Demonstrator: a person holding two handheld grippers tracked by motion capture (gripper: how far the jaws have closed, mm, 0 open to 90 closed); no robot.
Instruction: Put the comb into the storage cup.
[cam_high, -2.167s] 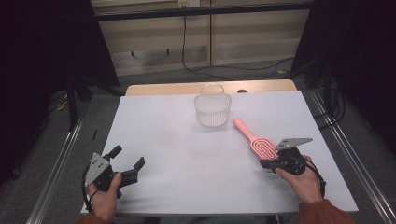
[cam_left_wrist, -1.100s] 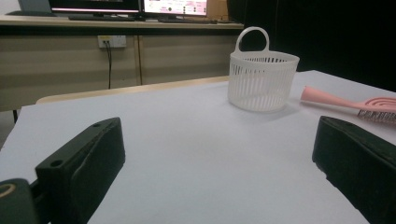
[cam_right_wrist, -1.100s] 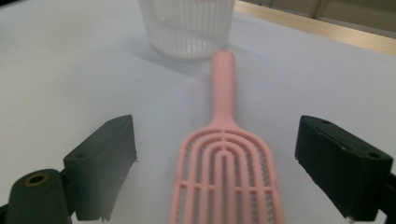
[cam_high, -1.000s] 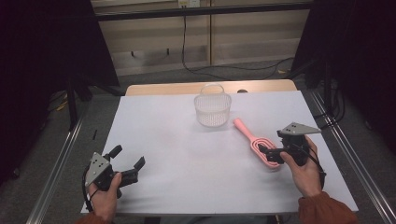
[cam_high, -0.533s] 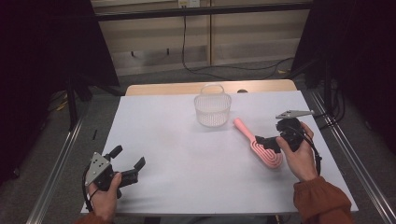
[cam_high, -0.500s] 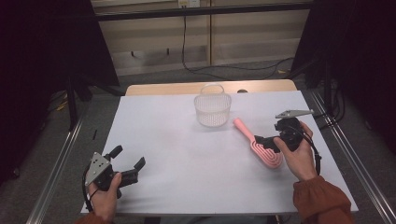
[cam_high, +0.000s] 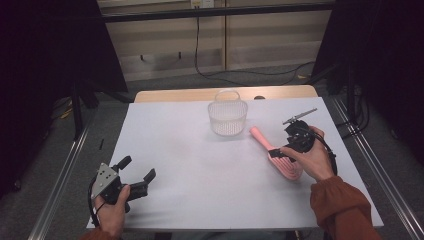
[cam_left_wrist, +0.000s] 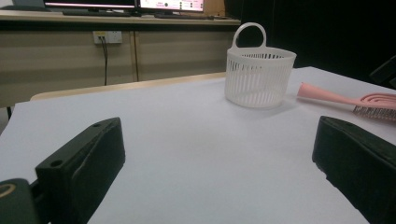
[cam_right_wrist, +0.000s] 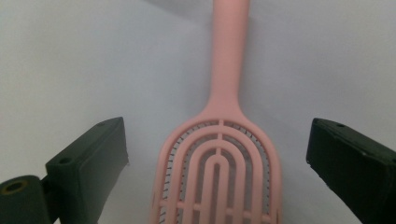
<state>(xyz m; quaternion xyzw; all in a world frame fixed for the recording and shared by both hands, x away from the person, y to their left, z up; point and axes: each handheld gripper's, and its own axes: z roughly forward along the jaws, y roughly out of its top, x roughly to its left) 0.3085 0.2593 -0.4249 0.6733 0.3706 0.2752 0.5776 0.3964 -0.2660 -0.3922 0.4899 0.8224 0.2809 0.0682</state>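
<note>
Hovering wide open, right tongs (cam_right_wrist: 217, 140) straddle the pink brush (cam_right_wrist: 219, 154); left tongs (cam_high: 134, 175) rest open, empty.

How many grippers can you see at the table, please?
2. The left gripper sits open at the near left corner of the table. The right gripper is open over the wide end of the pink hairbrush, right of the white basket.

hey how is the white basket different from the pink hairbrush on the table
The white basket stands upright near the table's far edge; the pink hairbrush lies flat, bristles down, to its right. The basket sits alone, while the right gripper hovers over the hairbrush head, jaws open. The basket is round with a loop handle; the hairbrush is long and narrow. Both have slotted openwork bodies.
</note>
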